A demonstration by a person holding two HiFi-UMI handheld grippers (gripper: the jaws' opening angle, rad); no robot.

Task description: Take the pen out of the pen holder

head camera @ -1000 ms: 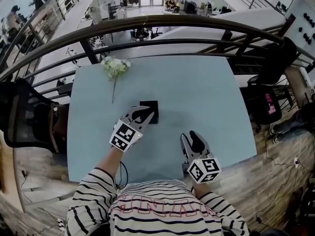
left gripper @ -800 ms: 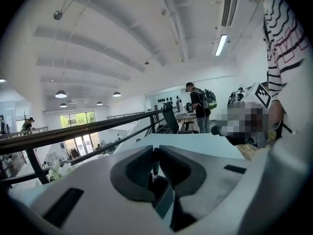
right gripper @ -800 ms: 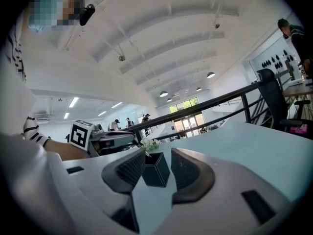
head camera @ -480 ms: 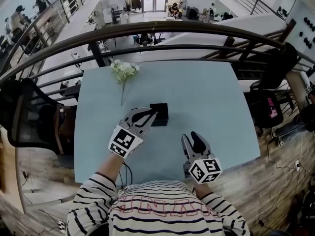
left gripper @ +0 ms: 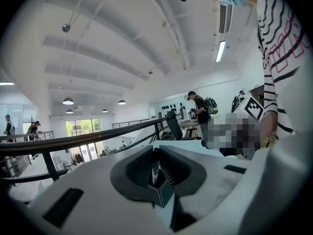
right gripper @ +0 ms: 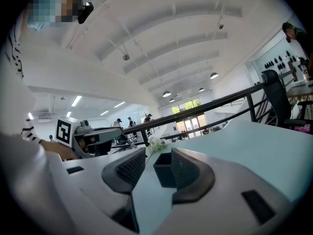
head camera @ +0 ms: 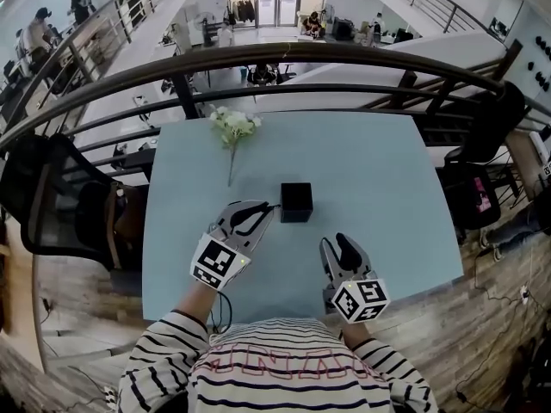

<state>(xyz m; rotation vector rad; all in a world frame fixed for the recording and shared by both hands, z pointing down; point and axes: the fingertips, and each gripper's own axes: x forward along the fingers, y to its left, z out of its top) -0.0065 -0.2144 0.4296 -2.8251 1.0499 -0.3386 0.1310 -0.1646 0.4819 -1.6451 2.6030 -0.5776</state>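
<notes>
The black square pen holder (head camera: 296, 202) stands near the middle of the pale blue table (head camera: 370, 162). My left gripper (head camera: 258, 214) hangs just left of it, shut on a thin pen (head camera: 269, 206) whose tip points toward the holder. In the left gripper view the pen (left gripper: 154, 172) stands upright between the ribbed pads of the left gripper (left gripper: 155, 164), with the dark holder (left gripper: 164, 196) just below. My right gripper (head camera: 339, 249) hovers nearer the front edge, open and empty. In the right gripper view the holder (right gripper: 163, 176) shows ahead between the spread jaws of the right gripper (right gripper: 158, 163).
A white flower sprig (head camera: 232, 128) lies at the table's far left, also seen in the right gripper view as a flower (right gripper: 155, 144). A dark metal railing (head camera: 301, 54) runs behind the table. A black chair (head camera: 52, 196) stands at the left.
My left gripper has drawn back from the holder's top toward the near left and risen, bringing the pen out with it. The right gripper has shifted a little.
</notes>
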